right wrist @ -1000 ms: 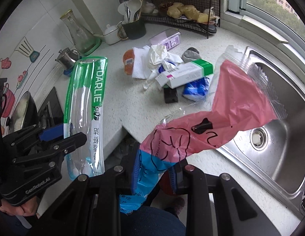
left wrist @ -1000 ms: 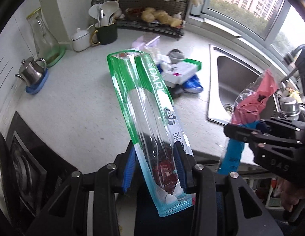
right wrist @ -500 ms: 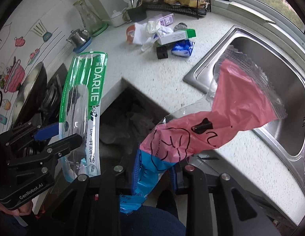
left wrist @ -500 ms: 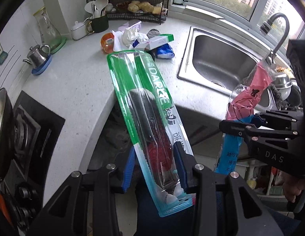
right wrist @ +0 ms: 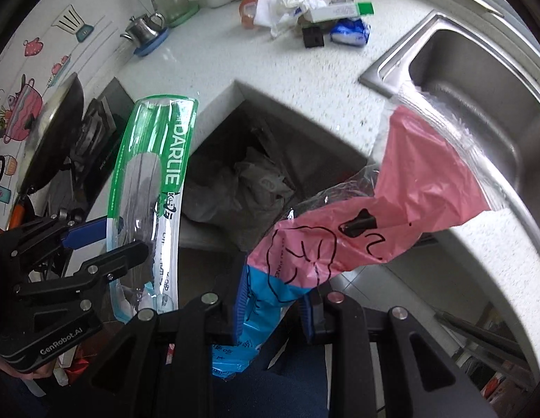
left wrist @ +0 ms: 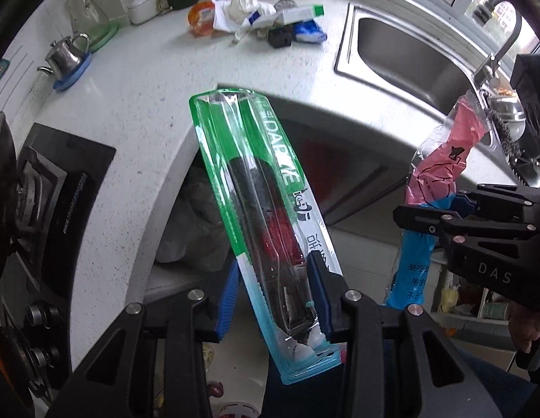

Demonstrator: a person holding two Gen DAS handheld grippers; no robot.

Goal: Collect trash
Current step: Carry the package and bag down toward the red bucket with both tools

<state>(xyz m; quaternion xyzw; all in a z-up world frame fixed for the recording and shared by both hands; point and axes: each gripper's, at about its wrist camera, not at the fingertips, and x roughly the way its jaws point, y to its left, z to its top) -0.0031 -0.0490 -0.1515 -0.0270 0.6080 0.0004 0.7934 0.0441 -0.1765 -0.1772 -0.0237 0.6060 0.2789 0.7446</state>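
**Two wrappers held out past the counter edge**

We see the white speckled counter [left wrist: 137,111] curve around an inner corner, with the steel sink [left wrist: 402,52] set into it at the right and a black stove top [left wrist: 53,191] at the left. Below that corner sits a dark bin lined with a grey bag [right wrist: 249,188], crumpled plastic lying inside it.

At the back of the counter we find a heap of leftover trash [left wrist: 266,22]: white tissue, a white and green box, a blue packet, a small black block and an orange-lidded cup, all close together. A steel teapot [left wrist: 66,57] stands on a blue coaster well to the left of the heap, near a glass carafe [left wrist: 86,17].

We hold the left gripper [left wrist: 275,299] clamped on the lower end of a long green and clear toothbrush package [left wrist: 256,205]; the package stands up from the blue pads and tilts toward the counter corner, above the bin area.

We hold the right gripper [right wrist: 275,310] pinched on the blue lower part of a pink and blue snack wrapper [right wrist: 385,205], whose pink top fans out over the counter edge beside the sink.
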